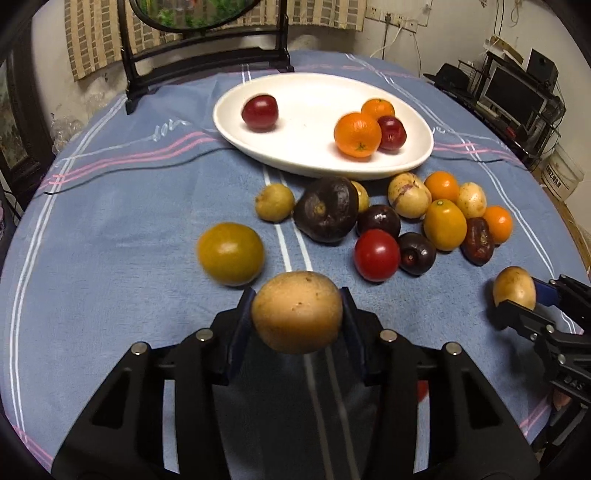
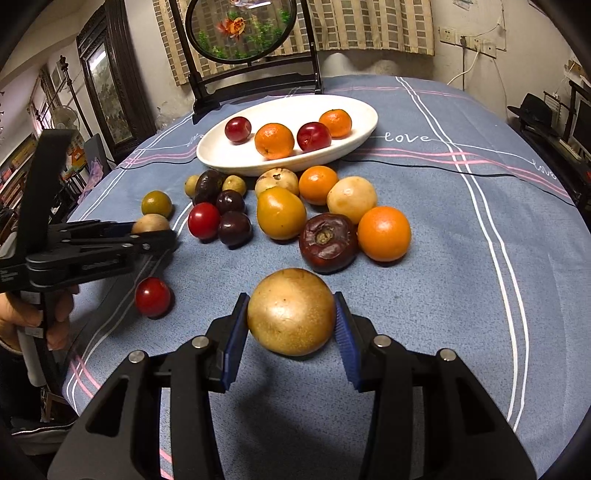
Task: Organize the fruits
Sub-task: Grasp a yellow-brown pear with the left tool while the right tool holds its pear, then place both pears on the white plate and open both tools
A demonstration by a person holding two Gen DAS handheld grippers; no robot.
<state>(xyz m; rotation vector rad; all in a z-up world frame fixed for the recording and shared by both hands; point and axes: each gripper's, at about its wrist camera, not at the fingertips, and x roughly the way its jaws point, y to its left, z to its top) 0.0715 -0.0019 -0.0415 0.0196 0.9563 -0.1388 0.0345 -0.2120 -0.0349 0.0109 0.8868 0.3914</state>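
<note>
My left gripper (image 1: 297, 314) is shut on a tan round fruit (image 1: 297, 312), held above the blue cloth; it also shows in the right wrist view (image 2: 149, 223). My right gripper (image 2: 291, 317) is shut on another tan round fruit (image 2: 291, 312), seen in the left wrist view (image 1: 514, 287) at the right. A white oval plate (image 1: 295, 155) at the back holds two oranges (image 1: 357, 134) and two red plums (image 1: 259, 112). Several loose fruits (image 2: 280, 212) lie in a cluster in front of the plate.
A green-yellow fruit (image 1: 231, 253) lies left of the cluster. A red tomato (image 2: 152, 296) lies alone near the front left. A dark wooden stand with a round panel (image 2: 240, 29) stands behind the plate. The table edge curves at both sides.
</note>
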